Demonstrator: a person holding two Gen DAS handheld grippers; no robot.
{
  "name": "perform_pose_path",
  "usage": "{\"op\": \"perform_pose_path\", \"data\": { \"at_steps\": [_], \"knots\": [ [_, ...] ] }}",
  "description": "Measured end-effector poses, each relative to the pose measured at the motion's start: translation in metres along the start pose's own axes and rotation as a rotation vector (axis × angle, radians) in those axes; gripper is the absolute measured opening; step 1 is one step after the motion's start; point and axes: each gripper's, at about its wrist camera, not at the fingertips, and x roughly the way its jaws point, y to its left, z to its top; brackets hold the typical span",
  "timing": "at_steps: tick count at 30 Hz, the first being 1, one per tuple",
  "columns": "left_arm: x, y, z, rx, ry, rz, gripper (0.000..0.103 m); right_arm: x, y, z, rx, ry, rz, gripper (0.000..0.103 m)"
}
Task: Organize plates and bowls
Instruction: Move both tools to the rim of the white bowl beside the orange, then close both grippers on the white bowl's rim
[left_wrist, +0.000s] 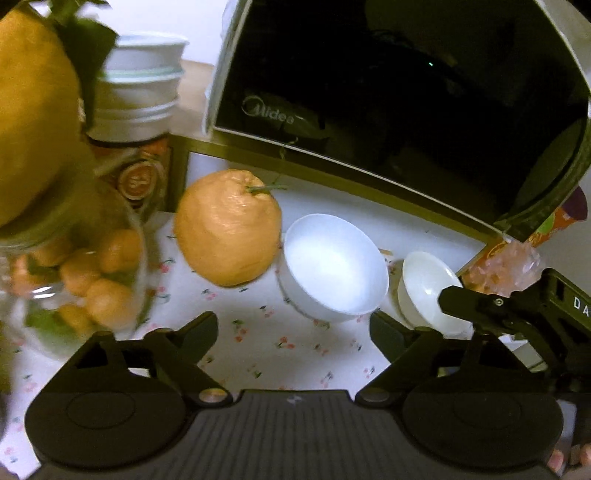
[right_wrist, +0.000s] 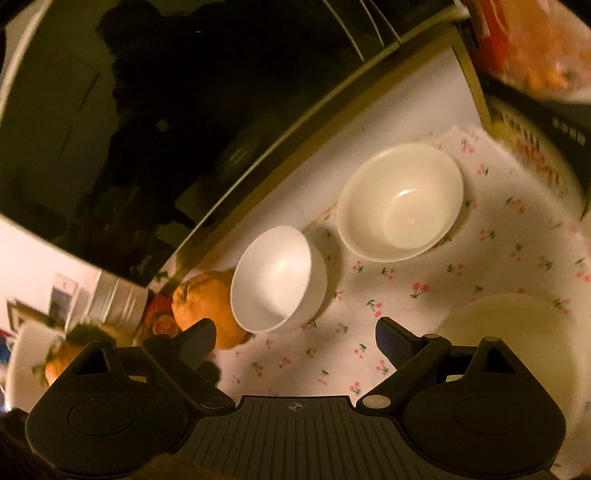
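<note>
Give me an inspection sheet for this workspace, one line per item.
Surface: floral tablecloth, white with small cherry print.
Job's things: two empty white bowls, small bowl beside wider bowl; plate near right gripper; bowl stack at back.
Clutter: large orange citrus touching small bowl; glass bowl of small oranges; snack packet.
Grippers: left gripper open, empty; right gripper open, empty.
Cables: nothing seen.
Surroundings: Midea microwave on a raised shelf behind.
</note>
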Motion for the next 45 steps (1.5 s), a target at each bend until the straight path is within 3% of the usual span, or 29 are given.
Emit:
{"op": "perform_pose_path", "data": {
  "at_steps": [8, 10, 21, 33, 45],
  "knots": [
    [0.027, 0.007, 0.004, -0.077, -0.009, -0.054, 0.063, 0.027, -0.004, 0.014, 0.055, 0.009, -0.015, 0.094],
    [0.033, 0.009, 0.005, -0.093, -0.008, -0.064, 0.053, 0.033, -0.005, 0.017, 0.061, 0.009, -0.014, 0.09],
    [0.05, -0.001, 0.002, -0.108, -0.047, -0.052, 0.037, 0.063, -0.008, 0.017, 0.093, 0.009, -0.044, 0.044],
    [0.064, 0.002, 0.007, -0.114, -0.08, -0.017, 0.018, 0.075, -0.022, 0.015, 0.128, -0.023, -0.039, 0.019],
    [0.051, 0.002, 0.006, -0.089, -0.084, -0.007, 0.016, 0.064, -0.011, 0.009, 0.095, -0.035, -0.052, 0.019]
  ]
}}
